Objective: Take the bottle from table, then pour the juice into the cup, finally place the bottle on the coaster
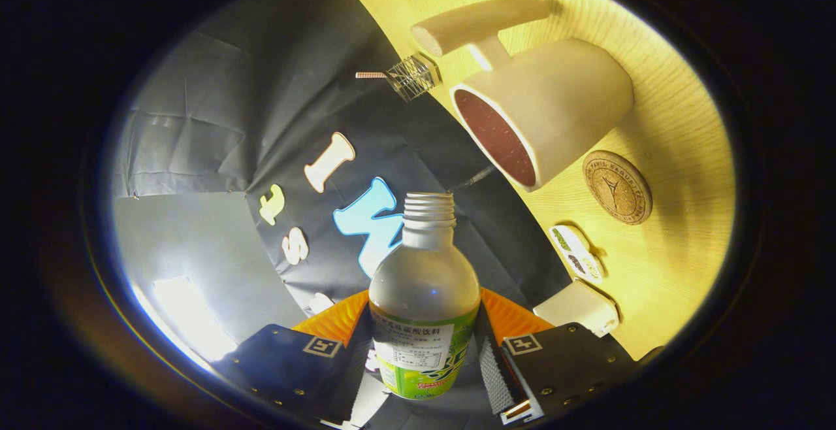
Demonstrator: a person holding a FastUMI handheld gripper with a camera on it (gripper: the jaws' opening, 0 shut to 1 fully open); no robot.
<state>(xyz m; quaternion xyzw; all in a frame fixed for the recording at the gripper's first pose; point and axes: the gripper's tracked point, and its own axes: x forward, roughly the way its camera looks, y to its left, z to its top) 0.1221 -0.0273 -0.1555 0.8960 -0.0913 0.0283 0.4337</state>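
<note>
The jaws (423, 358) pinch a clear plastic bottle (424, 299) by its labelled lower body, one finger pressed against each side. The bottle is uncapped, its ribbed threaded neck pointing away from the fingers, and the whole view is tilted, so the pale wood-grain tabletop (679, 273) runs up the right side. Beyond the bottle's mouth and to its right stands a smooth white cup (555, 116) with a dark reddish inside and a thick rounded handle; open air separates mouth and rim. Just beside the cup lies a round cork coaster (617, 187), flat and stamped, with bare wood around it. Nearer the fingers sit a small oblong packet (576, 253) and a white block (580, 307). A small wire-mesh thing (413, 77) rests at the tabletop's far edge.
</note>
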